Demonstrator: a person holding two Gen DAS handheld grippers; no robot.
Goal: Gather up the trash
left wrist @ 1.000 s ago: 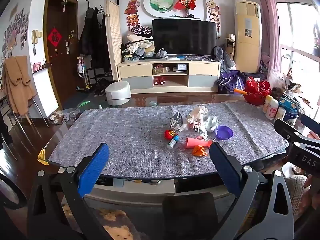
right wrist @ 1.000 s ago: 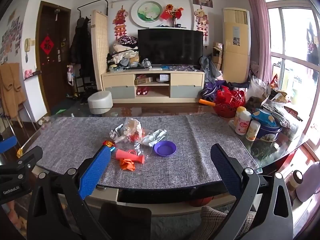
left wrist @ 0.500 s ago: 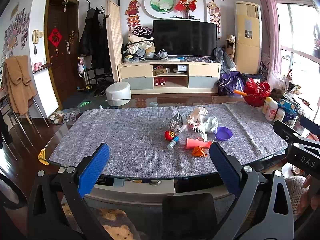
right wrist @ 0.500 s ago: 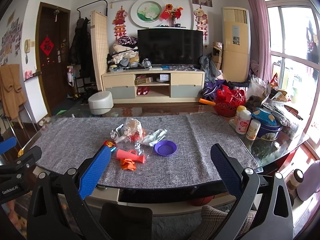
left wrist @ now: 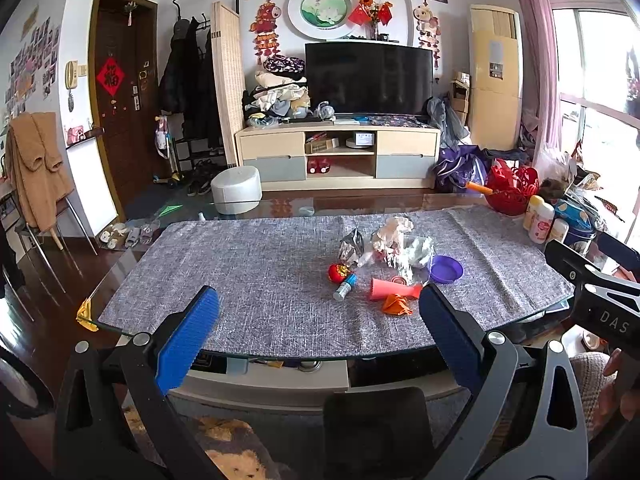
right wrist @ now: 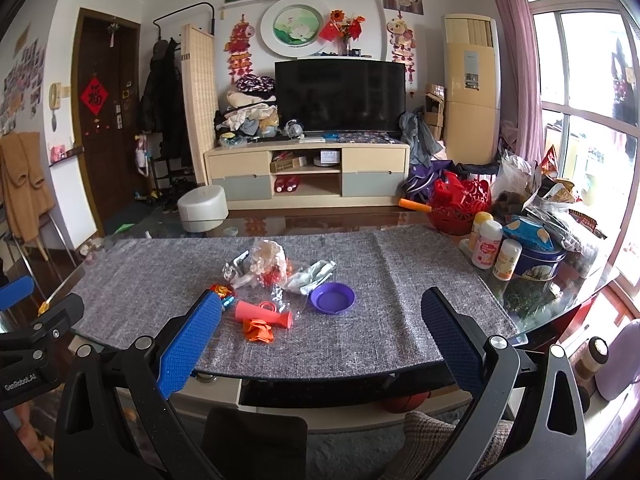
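Note:
A pile of trash lies on the grey table cloth [left wrist: 256,272]: crumpled wrappers [left wrist: 394,236] [right wrist: 270,260], a red tube [left wrist: 390,289] [right wrist: 264,314], orange scrap [left wrist: 396,305] [right wrist: 259,330], a red ball [left wrist: 338,272], a small blue-capped bottle [left wrist: 345,287] and a purple dish [left wrist: 445,269] [right wrist: 333,298]. My left gripper [left wrist: 318,320] is open and empty, in front of the table edge. My right gripper [right wrist: 320,324] is open and empty, also short of the table, with the trash just beyond its left finger.
Bottles [right wrist: 486,244], a blue tin [right wrist: 538,260], bags and a red basket [right wrist: 460,204] crowd the table's right end. The glass table edge [left wrist: 280,354] is close to both grippers. A TV stand [left wrist: 338,156] and white stool [left wrist: 236,190] stand behind.
Both views have shifted very slightly; the table and trash sit a touch nearer. Both grippers stay open and empty.

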